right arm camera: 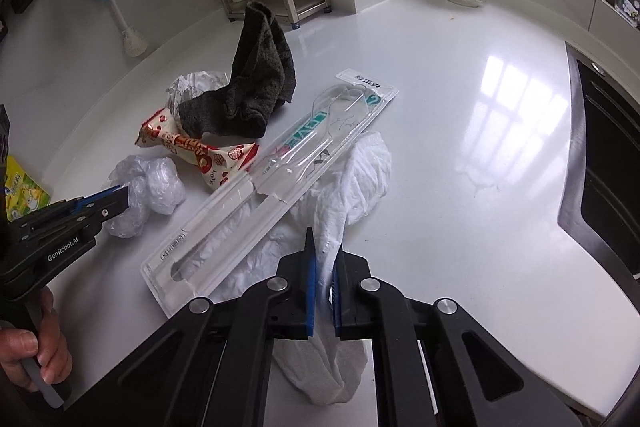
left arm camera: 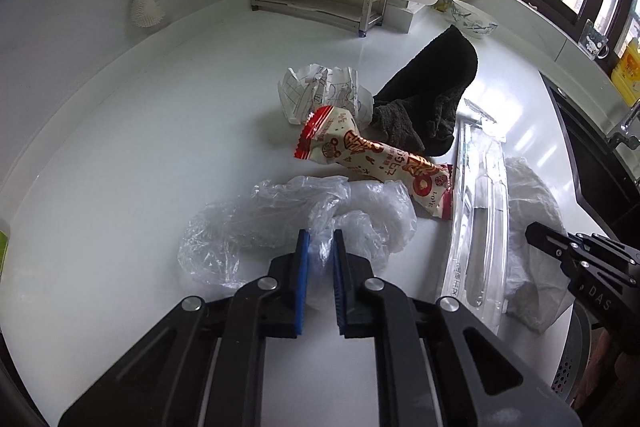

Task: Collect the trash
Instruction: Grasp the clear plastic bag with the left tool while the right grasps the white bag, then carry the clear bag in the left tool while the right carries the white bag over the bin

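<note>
Early in the job, by the look of it. Left gripper (left arm camera: 320, 247) down at the near edge of the clear plastic bag (left arm camera: 280, 223), fingers (left arm camera: 303, 255) nearly together and pinching a fold of the film. Right gripper (right arm camera: 323, 259) likewise closed, fingers (right arm camera: 310, 267) clamped on a pulled-up ridge of the white crumpled bag (right arm camera: 360, 171). Both bags gripped but resting on the counter (right arm camera: 460, 155), not lifted. Still lying loose on the counter: red-and-white snack wrapper (left arm camera: 360, 155), crumpled printed paper (left arm camera: 320, 91) behind it, clear toothbrush package (right arm camera: 280, 183) lying across the white bag. Dark cloth (right arm camera: 256, 83) among them, probably not trash. No bin or collecting bag visible in either view, so nothing collected as yet.
</note>
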{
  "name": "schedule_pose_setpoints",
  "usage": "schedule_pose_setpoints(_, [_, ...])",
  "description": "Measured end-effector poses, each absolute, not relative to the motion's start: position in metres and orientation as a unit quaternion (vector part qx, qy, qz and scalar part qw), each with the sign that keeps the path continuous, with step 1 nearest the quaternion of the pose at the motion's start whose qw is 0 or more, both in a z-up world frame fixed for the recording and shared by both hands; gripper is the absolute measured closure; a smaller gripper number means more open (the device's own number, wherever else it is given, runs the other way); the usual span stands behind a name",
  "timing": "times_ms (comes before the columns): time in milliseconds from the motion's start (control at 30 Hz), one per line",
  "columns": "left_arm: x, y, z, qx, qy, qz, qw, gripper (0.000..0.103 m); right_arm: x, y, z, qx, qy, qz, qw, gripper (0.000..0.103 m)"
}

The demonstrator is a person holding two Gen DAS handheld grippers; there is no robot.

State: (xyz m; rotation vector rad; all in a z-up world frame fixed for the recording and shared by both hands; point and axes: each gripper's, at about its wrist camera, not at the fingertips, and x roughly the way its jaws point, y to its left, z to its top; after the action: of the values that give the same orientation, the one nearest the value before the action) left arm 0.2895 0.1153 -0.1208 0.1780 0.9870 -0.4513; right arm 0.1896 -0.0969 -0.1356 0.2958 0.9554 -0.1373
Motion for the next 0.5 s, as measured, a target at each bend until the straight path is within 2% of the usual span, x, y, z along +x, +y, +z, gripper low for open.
schedule_pose_setpoints(500, [0.257, 0.126, -0.074, 0.072, 0.441, -0.217, 0.868, 0.092, 0.157, -0.118, -0.059, 0.12, 0.395, -0.095, 0.906, 0.097])
